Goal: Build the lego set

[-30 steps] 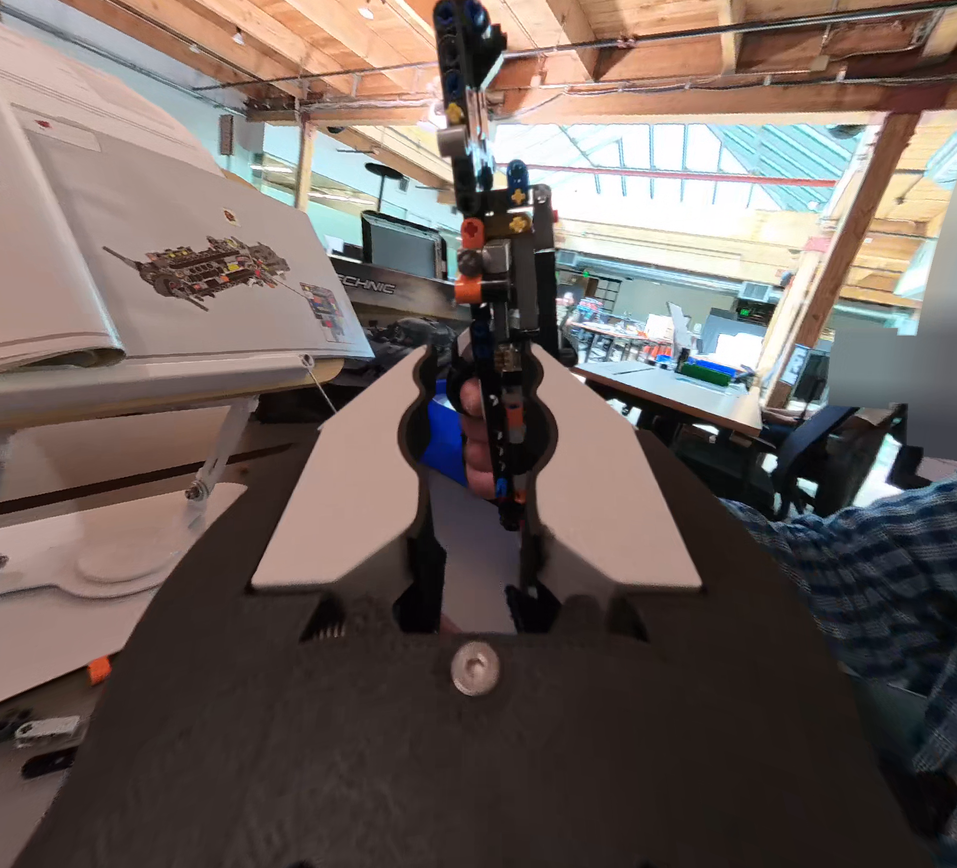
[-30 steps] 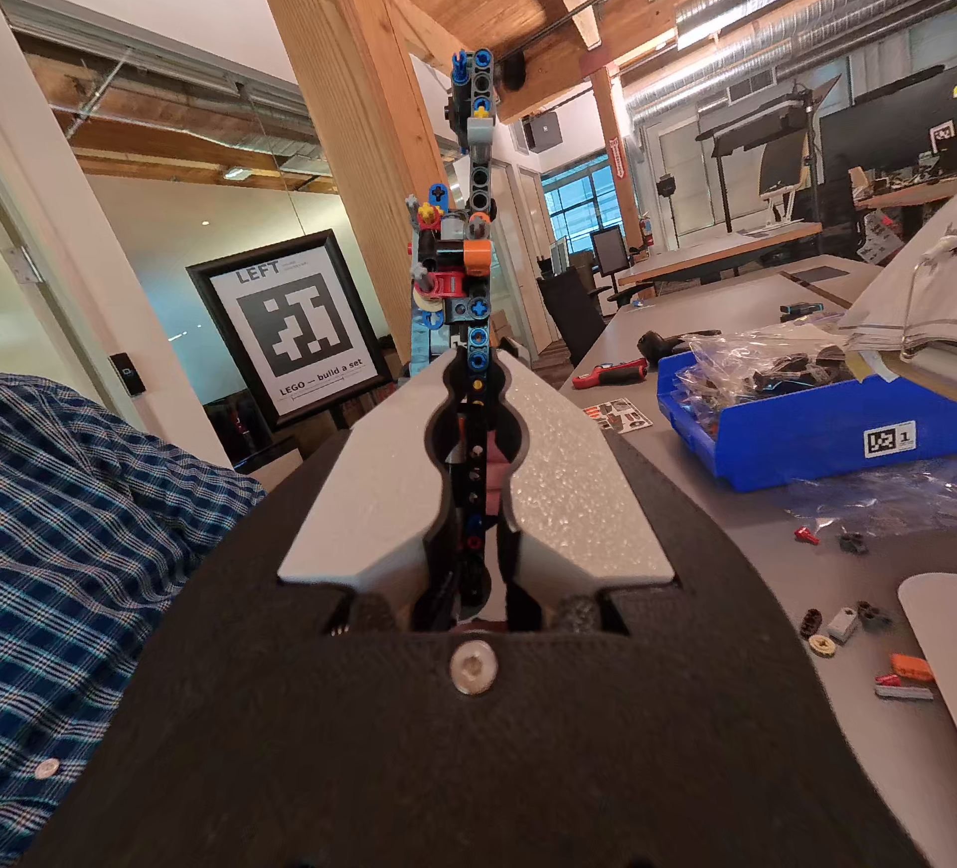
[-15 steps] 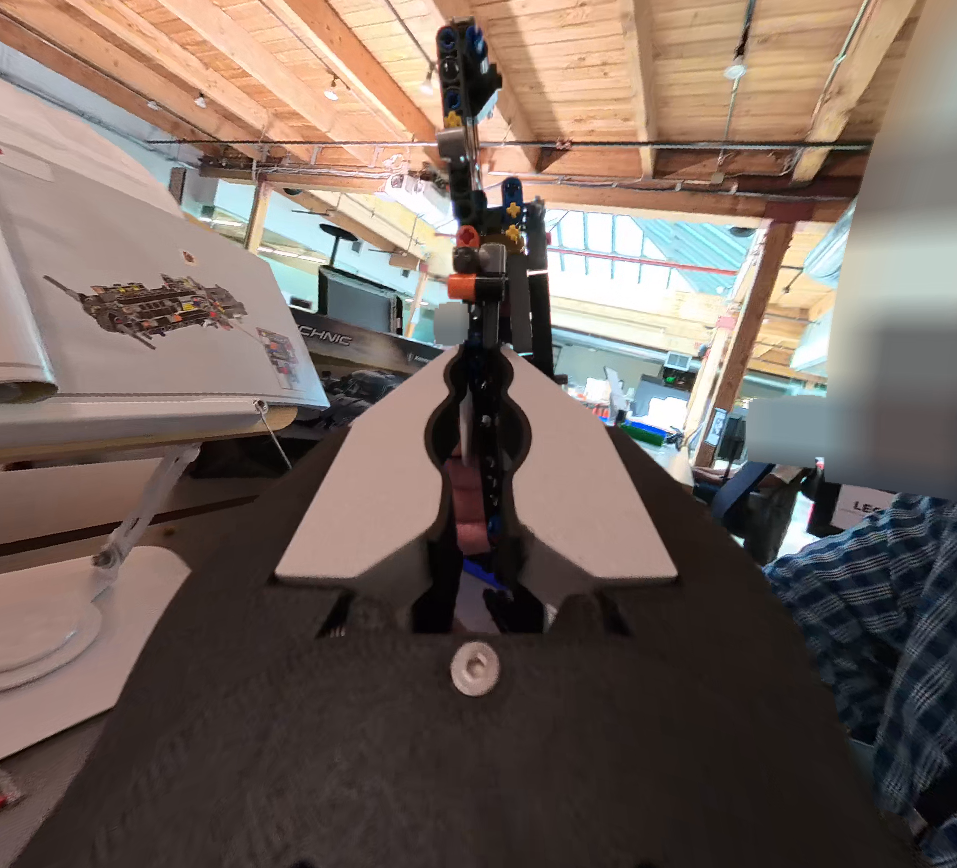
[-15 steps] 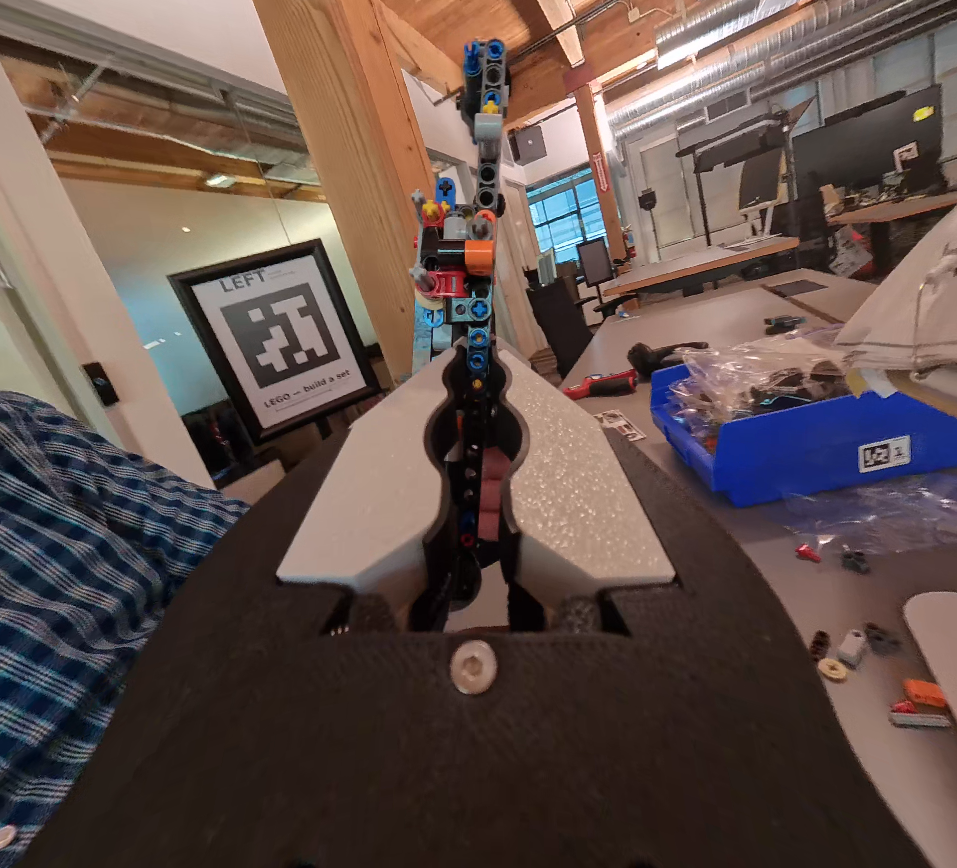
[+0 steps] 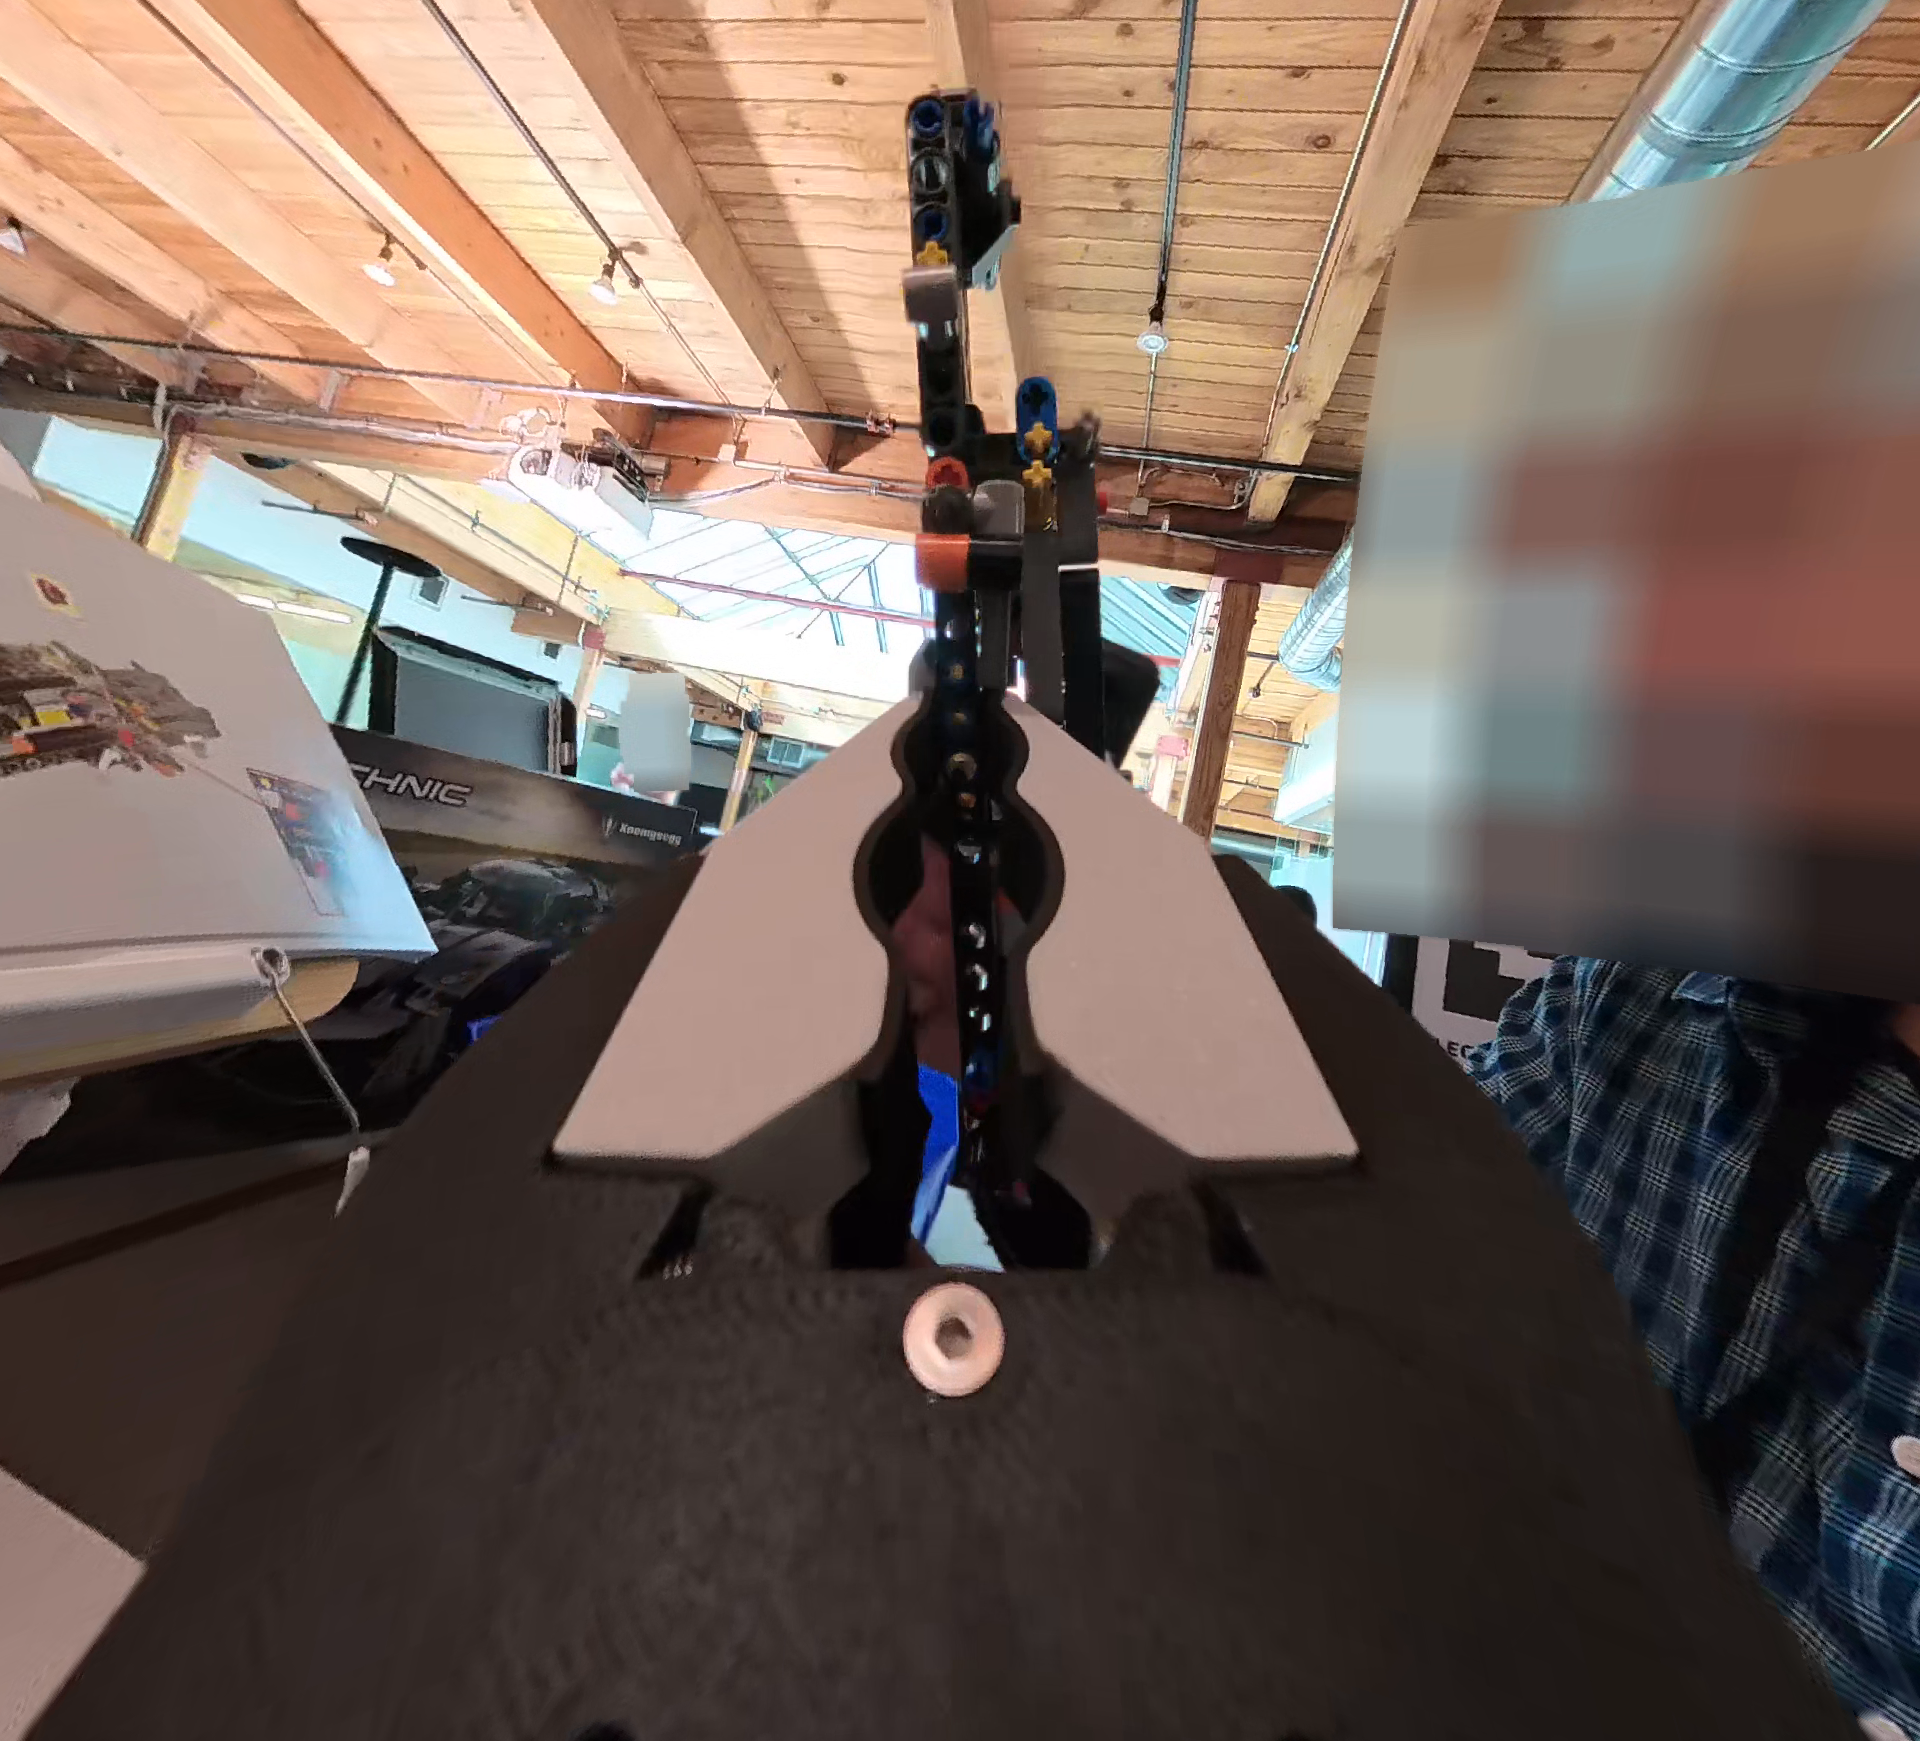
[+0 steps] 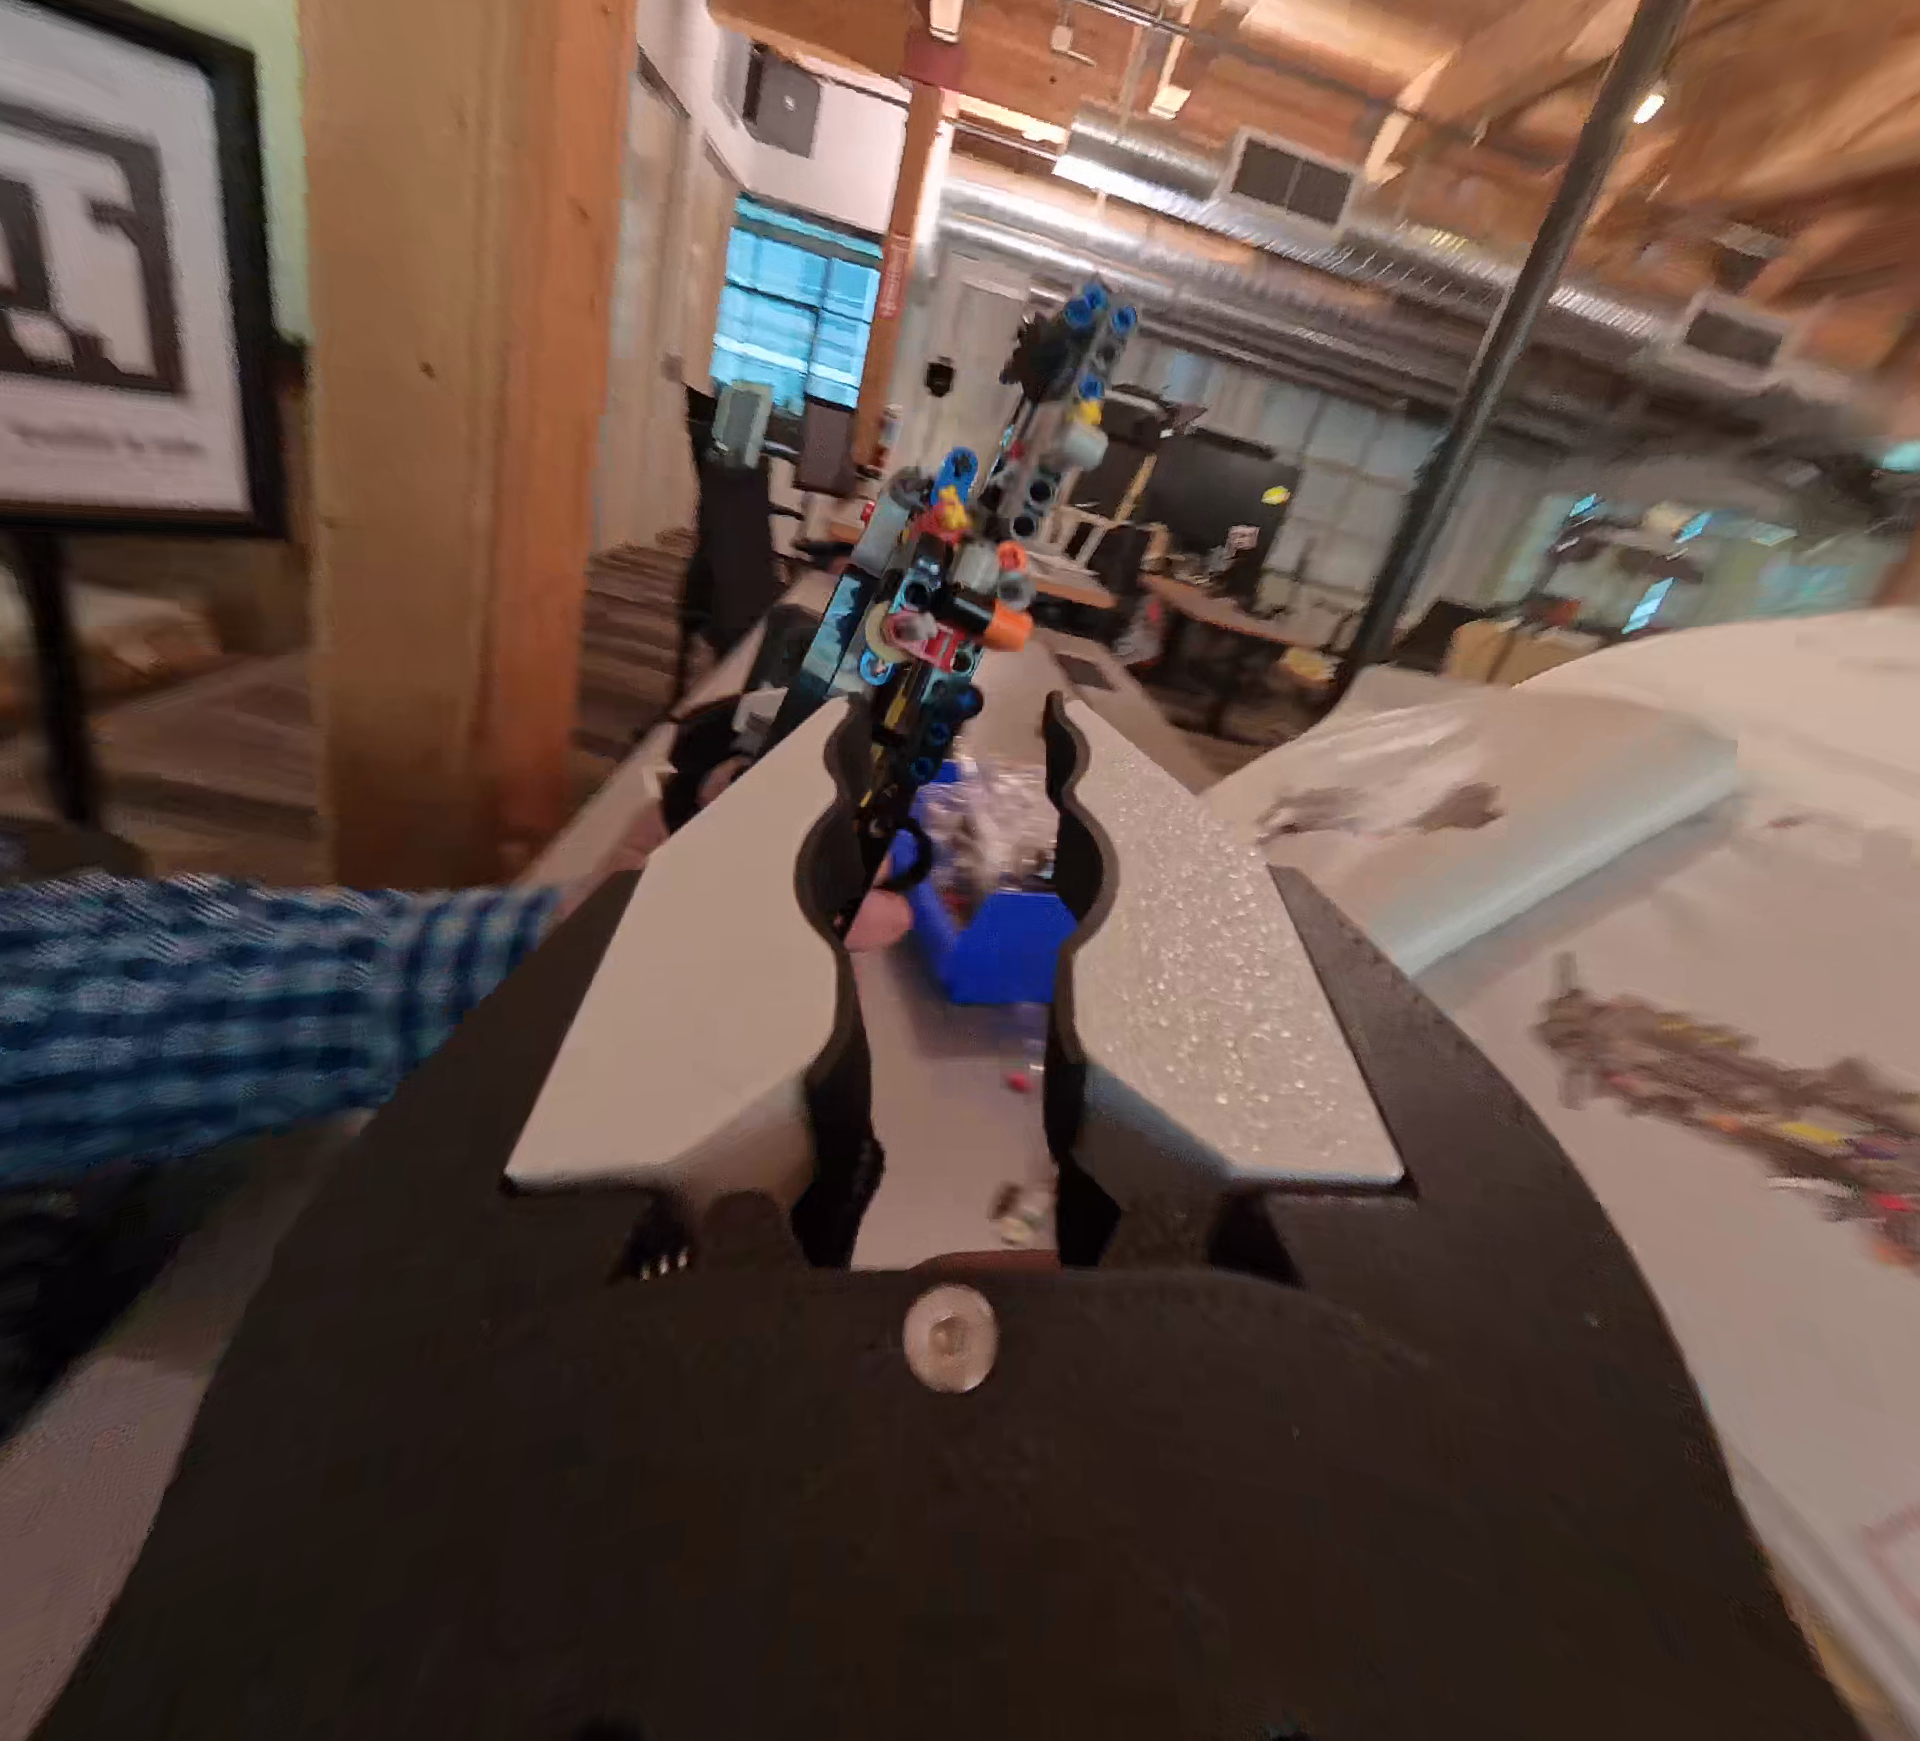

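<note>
Two handheld grippers work on a partly built lego model. In the left wrist view, the left gripper is clenched on the lego model: its two grey fingers press against a long black beam full of holes that runs down the narrow gap between them. The model rises upright past the fingertips toward the wooden ceiling, with blue, yellow, red and orange pins clustered above the tips and a thin black column higher up. To the left of the fingers, an open instruction booklet rests on a stand. To the right of the fingers is a blue plaid sleeve of the person.

In the right wrist view, which is motion-blurred, the right gripper is released, its fingers spread with a clear gap between them. The lego model stands beyond the fingertips, tilted to the right, its lower beam passing just by the left finger's inner edge; whether it touches that finger cannot be told. Seen through the gap, farther off, is a blue parts bin on the grey table. A wooden post stands beyond the left finger, and the instruction booklet lies to the right of the fingers.
</note>
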`<state>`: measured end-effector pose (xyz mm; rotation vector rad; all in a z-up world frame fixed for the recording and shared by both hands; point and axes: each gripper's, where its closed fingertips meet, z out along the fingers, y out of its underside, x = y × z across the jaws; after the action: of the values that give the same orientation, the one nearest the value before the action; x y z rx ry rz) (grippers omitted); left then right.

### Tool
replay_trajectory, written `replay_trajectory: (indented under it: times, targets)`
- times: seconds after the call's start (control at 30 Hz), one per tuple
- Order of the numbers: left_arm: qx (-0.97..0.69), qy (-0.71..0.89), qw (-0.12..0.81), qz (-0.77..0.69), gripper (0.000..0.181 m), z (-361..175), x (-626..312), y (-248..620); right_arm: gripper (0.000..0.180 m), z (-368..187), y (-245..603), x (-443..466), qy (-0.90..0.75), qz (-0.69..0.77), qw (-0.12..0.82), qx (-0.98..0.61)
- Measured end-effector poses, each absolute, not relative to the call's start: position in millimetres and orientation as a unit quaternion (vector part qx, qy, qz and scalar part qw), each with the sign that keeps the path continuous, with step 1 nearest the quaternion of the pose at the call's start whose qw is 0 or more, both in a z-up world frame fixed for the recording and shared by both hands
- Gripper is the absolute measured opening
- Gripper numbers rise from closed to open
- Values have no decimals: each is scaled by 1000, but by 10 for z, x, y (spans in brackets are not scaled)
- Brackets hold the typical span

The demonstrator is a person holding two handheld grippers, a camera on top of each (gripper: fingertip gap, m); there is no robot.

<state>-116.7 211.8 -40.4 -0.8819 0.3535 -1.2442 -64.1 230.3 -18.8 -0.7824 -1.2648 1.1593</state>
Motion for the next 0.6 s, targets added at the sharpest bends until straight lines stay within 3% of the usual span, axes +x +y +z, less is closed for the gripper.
replay_trajectory:
  times: [0.2,0.37,0.6]
  targets:
    - [-474,159,667,-553,4,-564,-1107,2171,33,-283,2359,-524,-633,223,692,-267]
    - [-497,161,647,-556,4,-585,-1001,2105,40,-441,2295,-575,-675,165,683,-227]
    - [-508,152,629,-569,4,-660,-1017,2131,32,-528,2250,-541,-699,137,670,-210]
